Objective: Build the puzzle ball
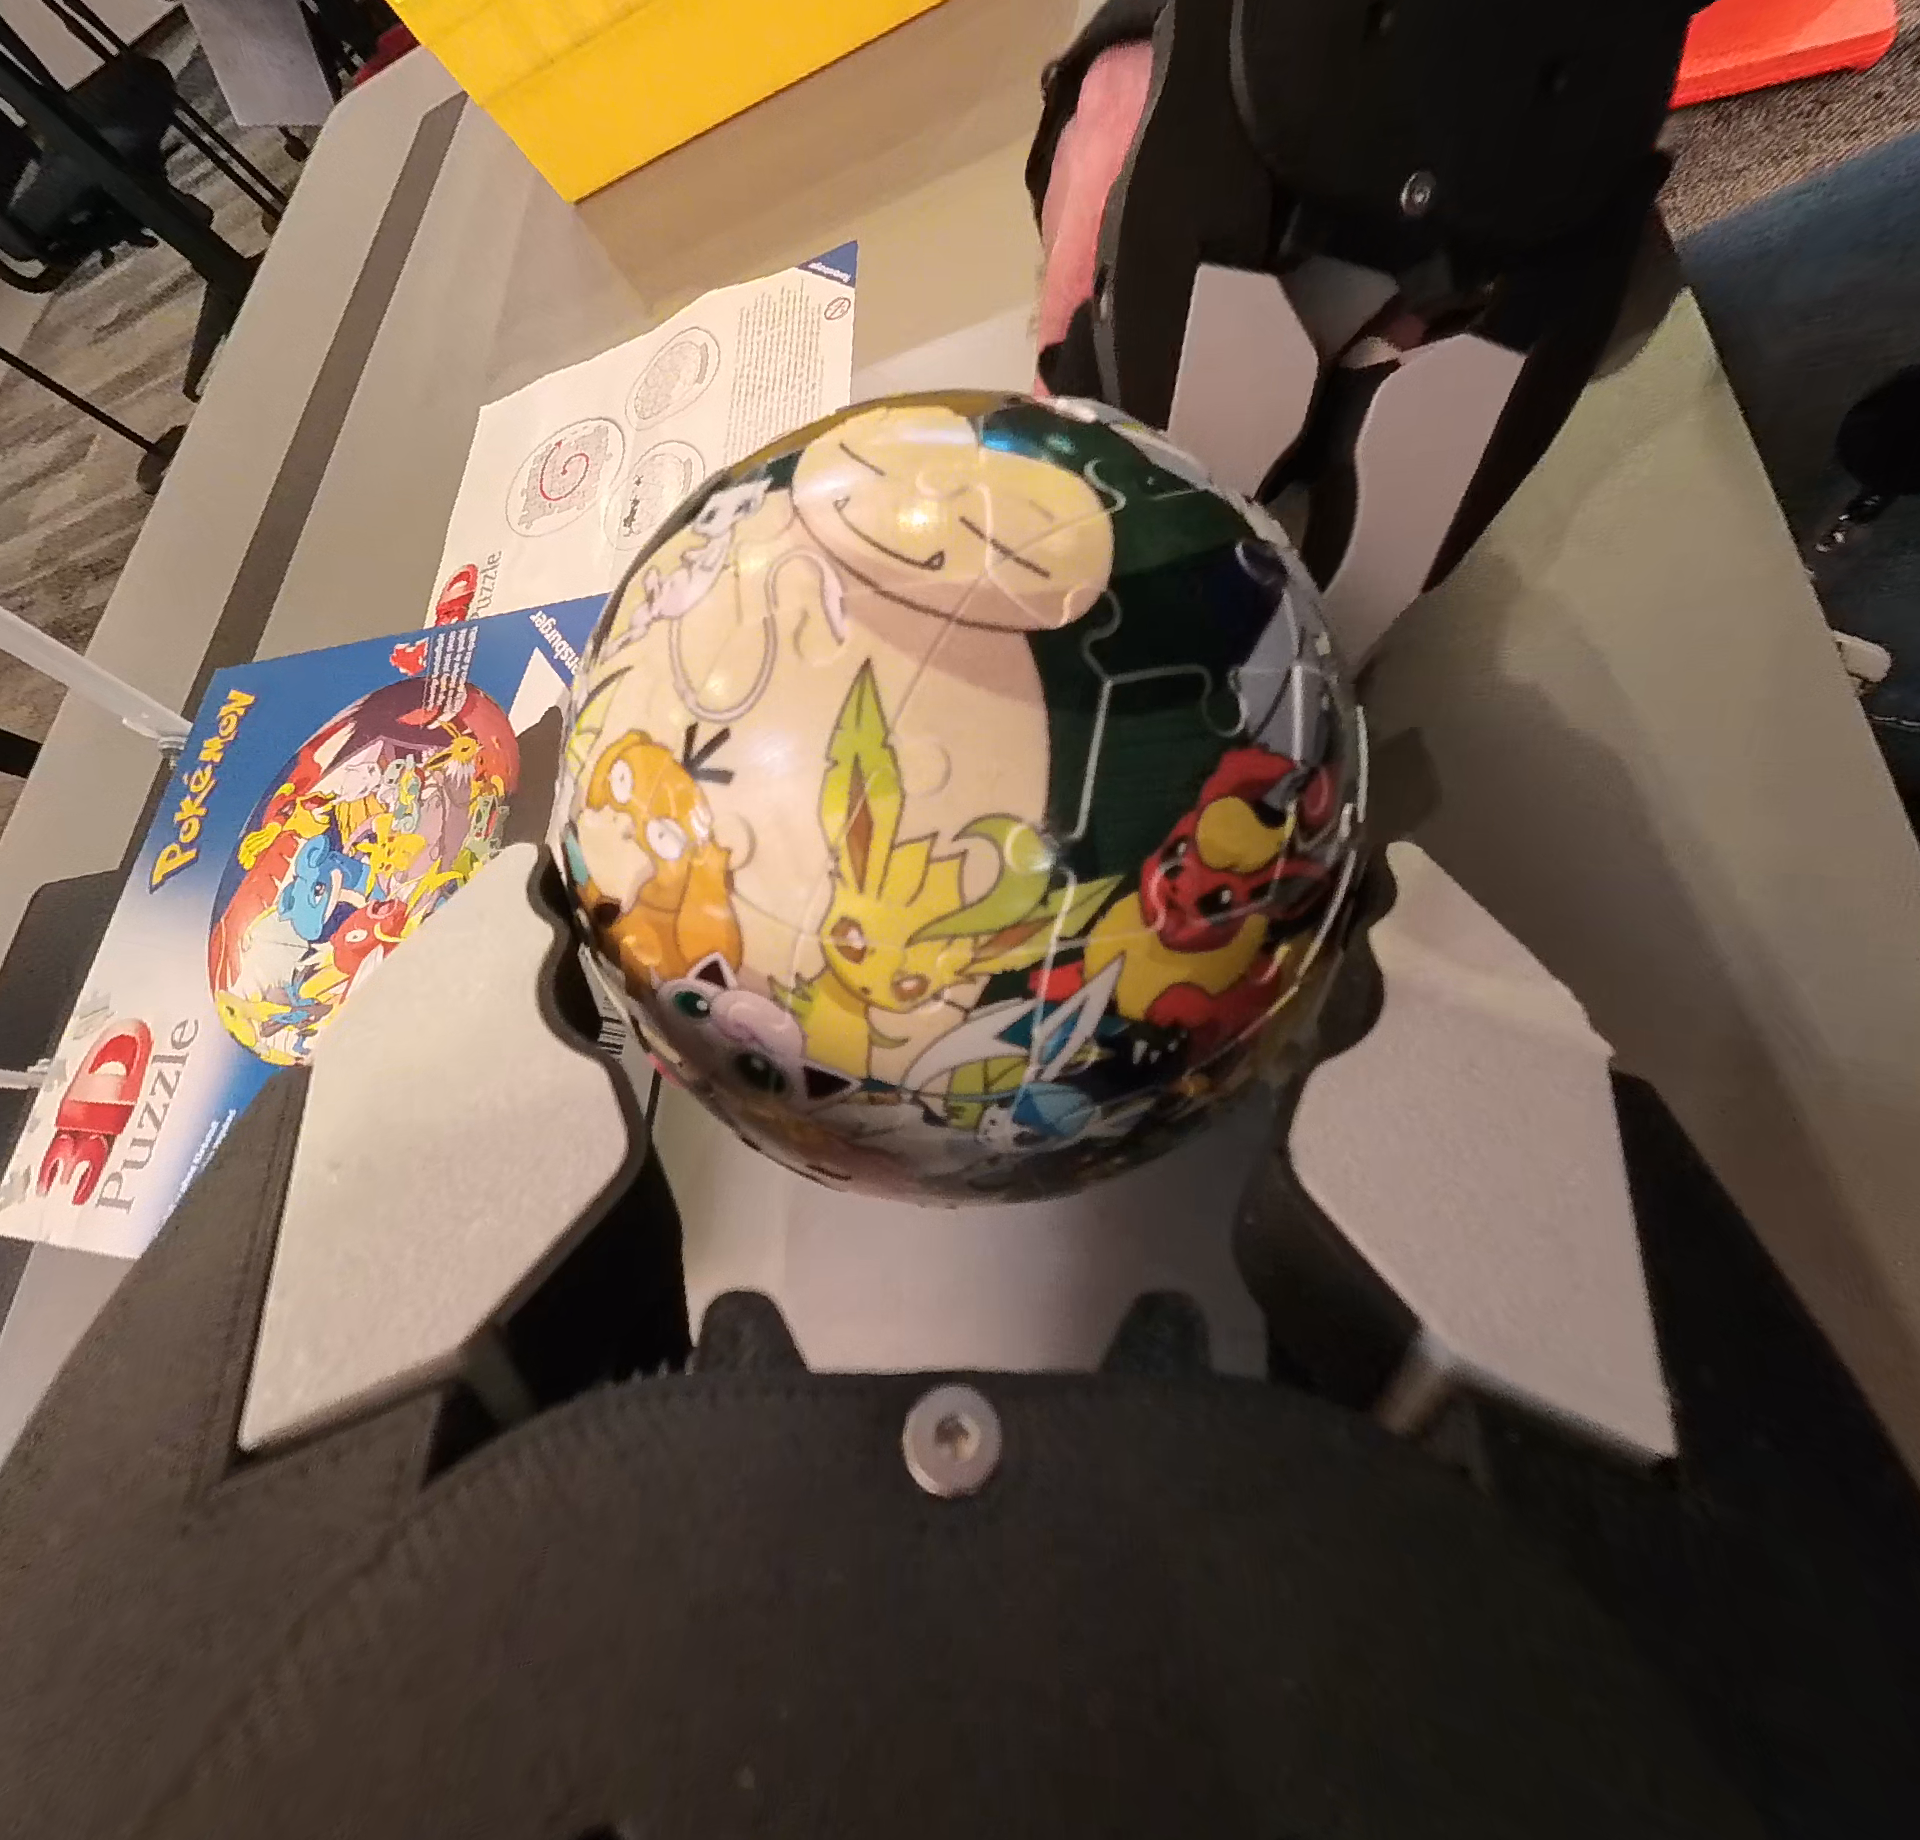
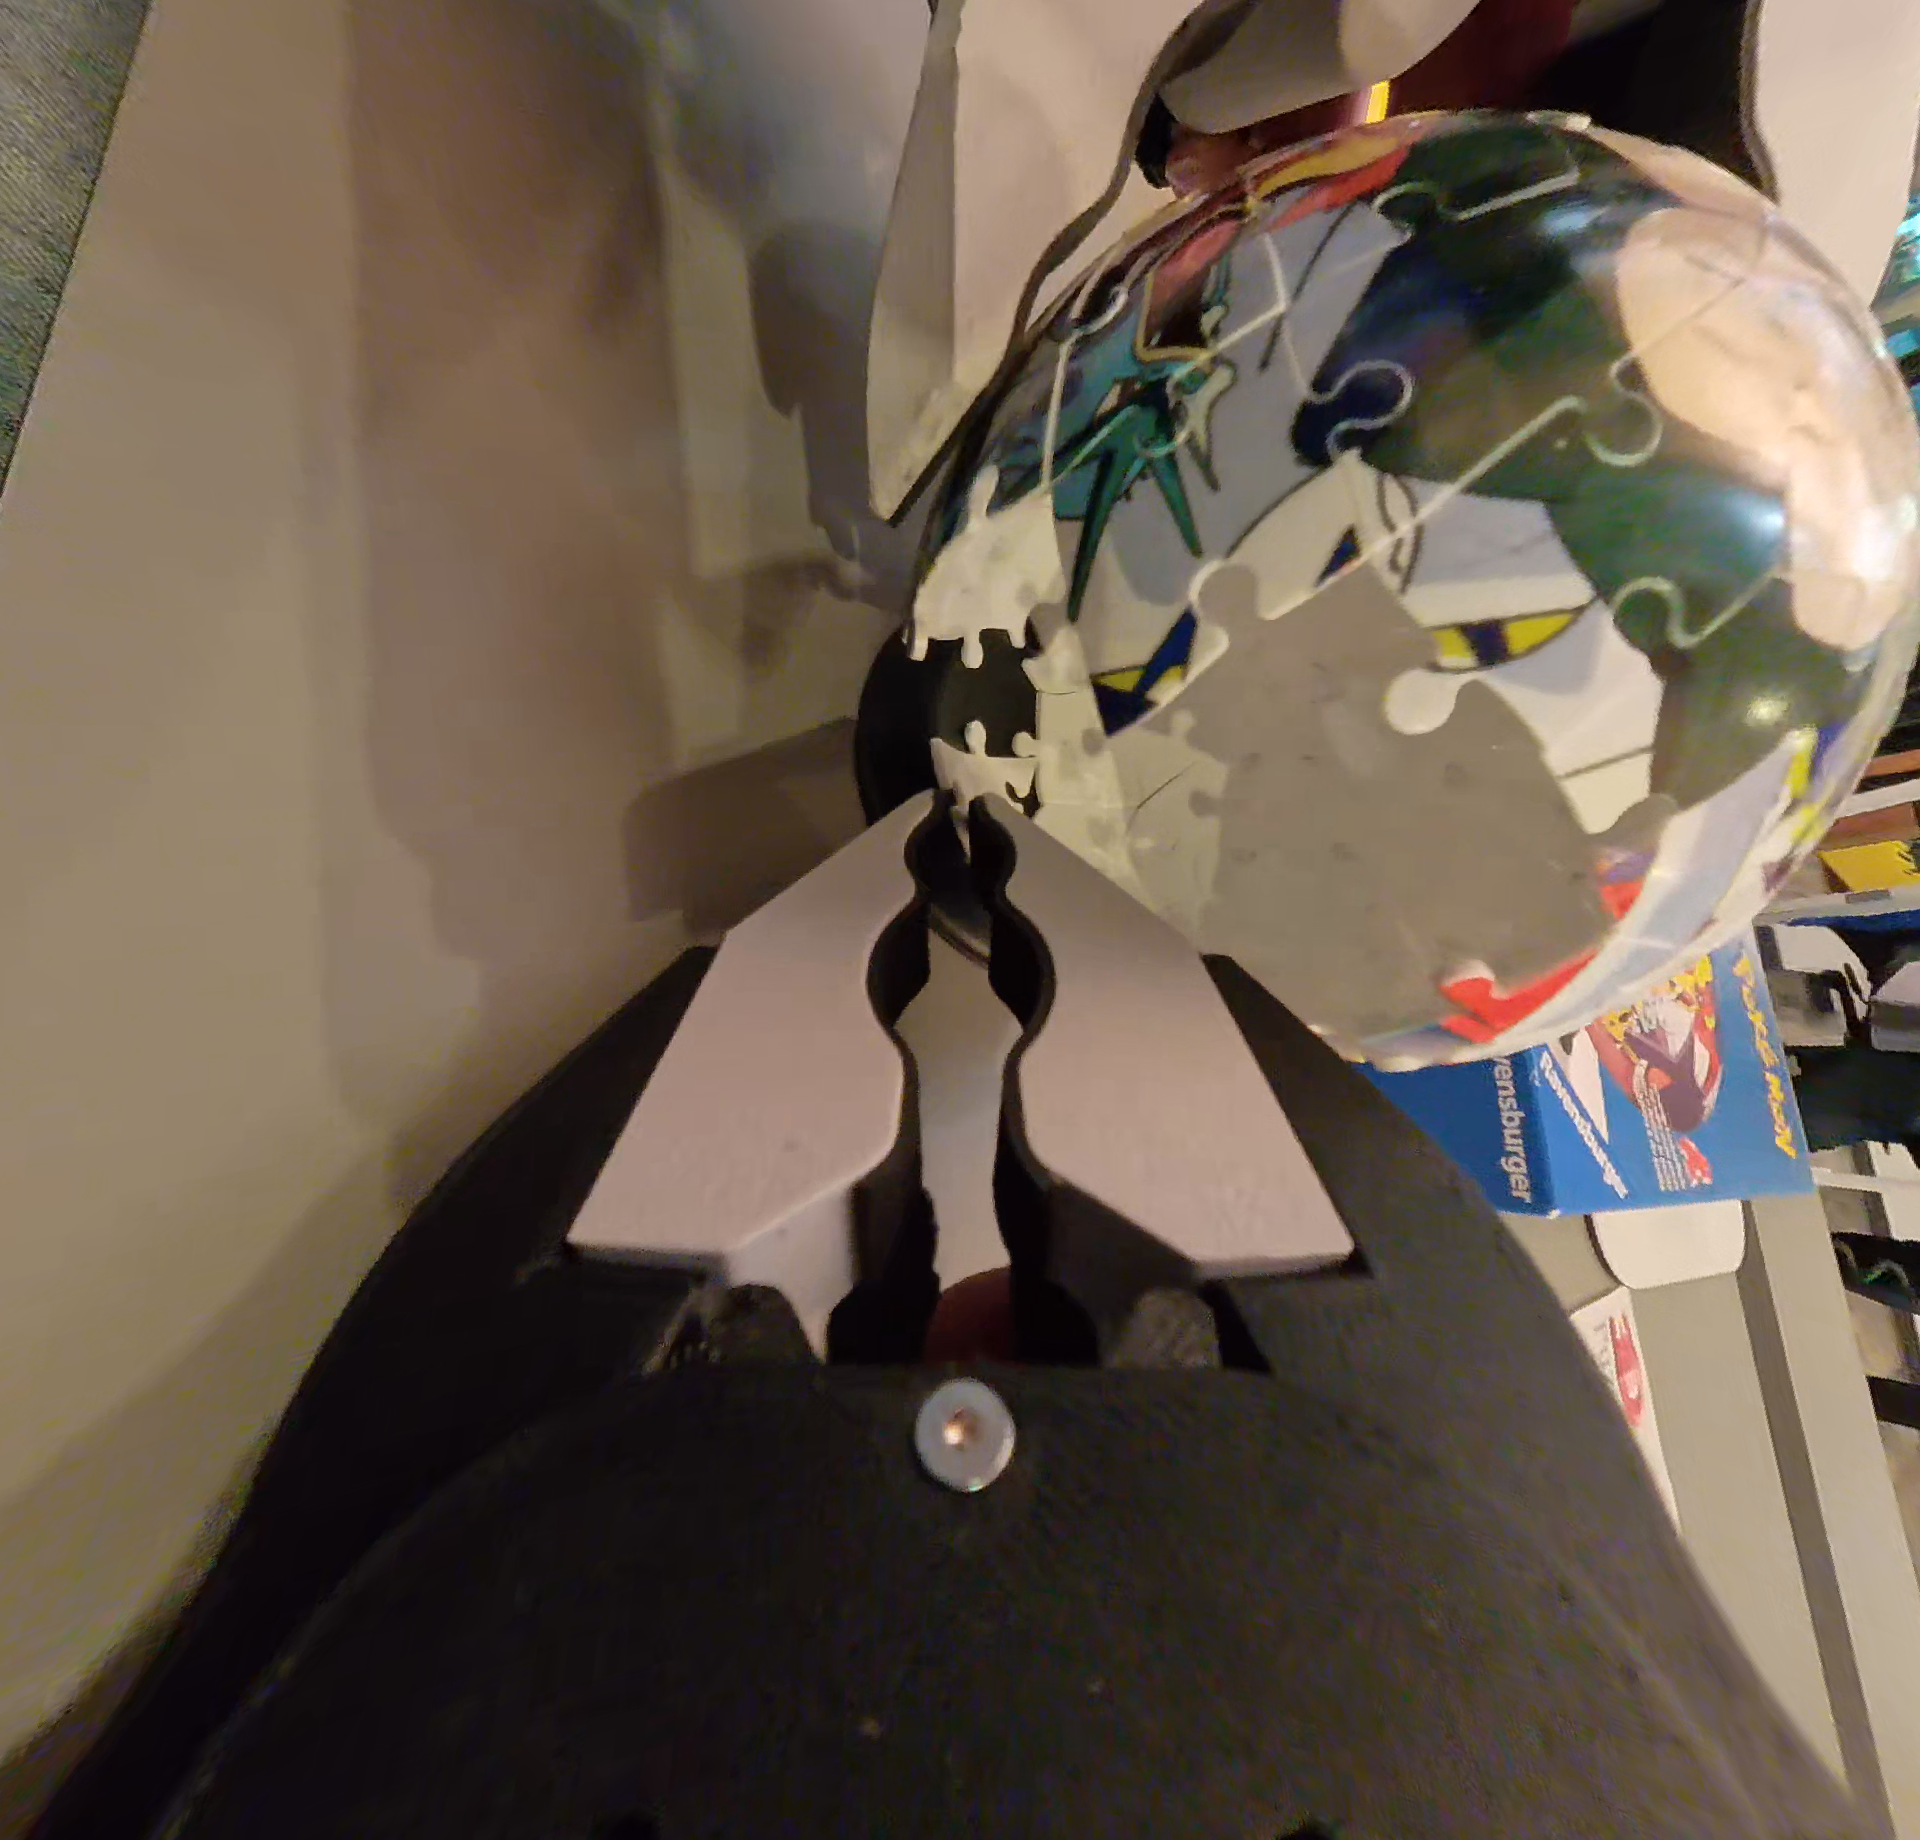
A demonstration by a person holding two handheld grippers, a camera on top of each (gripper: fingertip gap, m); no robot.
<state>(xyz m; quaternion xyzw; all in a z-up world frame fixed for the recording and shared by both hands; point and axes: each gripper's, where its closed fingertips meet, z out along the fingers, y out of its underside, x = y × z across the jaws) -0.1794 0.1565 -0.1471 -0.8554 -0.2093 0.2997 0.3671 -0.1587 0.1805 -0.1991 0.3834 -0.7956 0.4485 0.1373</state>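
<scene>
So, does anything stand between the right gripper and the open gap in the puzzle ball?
Nothing visible does. The right gripper has its tips at the gap in the puzzle ball; the left gripper grips its sides.

- Blue printed cardboard puzzle box [image 1: 301, 855], flat on the grey table [image 1: 1558, 751] left of the colourful puzzle ball [image 1: 956, 803]: large yellow title lettering along one edge, red-and-grey logo wording on its white corner, a block of small white print near a red patch.
- Same box in the right wrist view [image 2: 1662, 1094], below the ball: white brand lettering on the blue side, yellow title lettering beside it.
- White paper instruction sheet [image 1: 675, 419] behind the box: columns of fine print too small to read, a red circular sign, white wording on a blue corner strip.
</scene>
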